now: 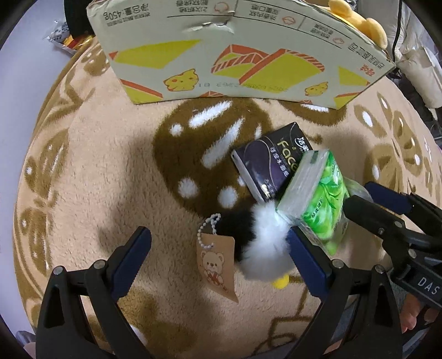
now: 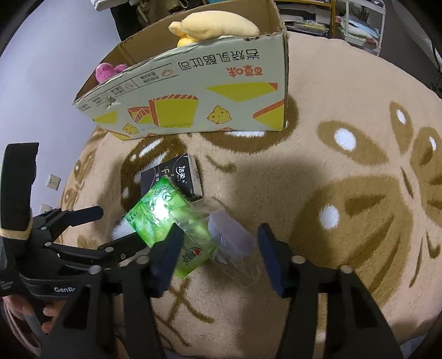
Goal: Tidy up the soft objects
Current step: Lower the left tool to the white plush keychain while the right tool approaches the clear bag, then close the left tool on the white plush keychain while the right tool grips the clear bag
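Note:
On the beige rug lie a green tissue pack [image 1: 317, 198] [image 2: 157, 212], a black tissue pack [image 1: 268, 163] [image 2: 179, 174] partly under it, and a black-and-white fluffy keychain toy [image 1: 262, 243] with a bear tag [image 1: 216, 265]. My left gripper [image 1: 219, 256] [image 2: 110, 226] points down and stands open around the fluffy toy; its right finger is beside the green pack. My right gripper [image 2: 219, 256] [image 1: 370, 201] straddles the green pack's clear-wrapped end, left pad against it, right pad apart. Behind stands a printed cardboard box [image 1: 221, 63] [image 2: 207, 91].
The box holds a yellow plush [image 2: 215, 24] [image 1: 364, 24] and a pink plush [image 2: 106, 70]. The patterned rug [image 1: 110, 165] stretches wide on both sides. Foil packets [image 1: 60, 36] lie past its far left edge. Shelves [image 2: 359, 19] stand at the back right.

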`<action>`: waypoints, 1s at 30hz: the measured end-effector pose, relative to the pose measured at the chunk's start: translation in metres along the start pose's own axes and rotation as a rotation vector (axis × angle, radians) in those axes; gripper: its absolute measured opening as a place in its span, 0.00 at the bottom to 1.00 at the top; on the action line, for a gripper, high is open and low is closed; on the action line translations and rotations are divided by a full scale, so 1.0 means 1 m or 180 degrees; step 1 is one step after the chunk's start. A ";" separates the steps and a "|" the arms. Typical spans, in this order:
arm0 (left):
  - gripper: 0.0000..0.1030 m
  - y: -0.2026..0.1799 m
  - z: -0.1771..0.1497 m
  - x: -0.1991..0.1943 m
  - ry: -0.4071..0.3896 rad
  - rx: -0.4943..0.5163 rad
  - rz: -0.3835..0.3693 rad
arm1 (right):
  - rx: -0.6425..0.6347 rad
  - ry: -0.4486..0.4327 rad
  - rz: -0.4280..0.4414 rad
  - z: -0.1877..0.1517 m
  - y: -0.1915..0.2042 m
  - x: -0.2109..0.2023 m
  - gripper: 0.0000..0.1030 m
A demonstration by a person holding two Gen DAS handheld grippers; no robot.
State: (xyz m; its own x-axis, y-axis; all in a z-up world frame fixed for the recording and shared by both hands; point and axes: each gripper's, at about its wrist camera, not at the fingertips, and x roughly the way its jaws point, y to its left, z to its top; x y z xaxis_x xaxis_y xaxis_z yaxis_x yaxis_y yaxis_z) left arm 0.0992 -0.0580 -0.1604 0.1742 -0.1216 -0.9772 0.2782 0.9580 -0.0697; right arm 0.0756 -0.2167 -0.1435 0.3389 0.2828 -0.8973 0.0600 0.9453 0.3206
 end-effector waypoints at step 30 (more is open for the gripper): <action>0.40 -0.032 -0.001 0.021 0.0017 0.0226 -0.0208 | 0.0030 -0.0270 -0.0129 0.006 -0.008 -0.002 0.16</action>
State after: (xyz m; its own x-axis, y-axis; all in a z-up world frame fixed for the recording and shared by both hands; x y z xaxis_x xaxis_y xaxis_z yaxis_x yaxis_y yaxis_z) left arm 0.0928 -0.0913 -0.1786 0.1484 -0.1818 -0.9721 0.3551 0.9272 -0.1192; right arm 0.0797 -0.2261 -0.1422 0.4144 0.2292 -0.8808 0.0840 0.9540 0.2878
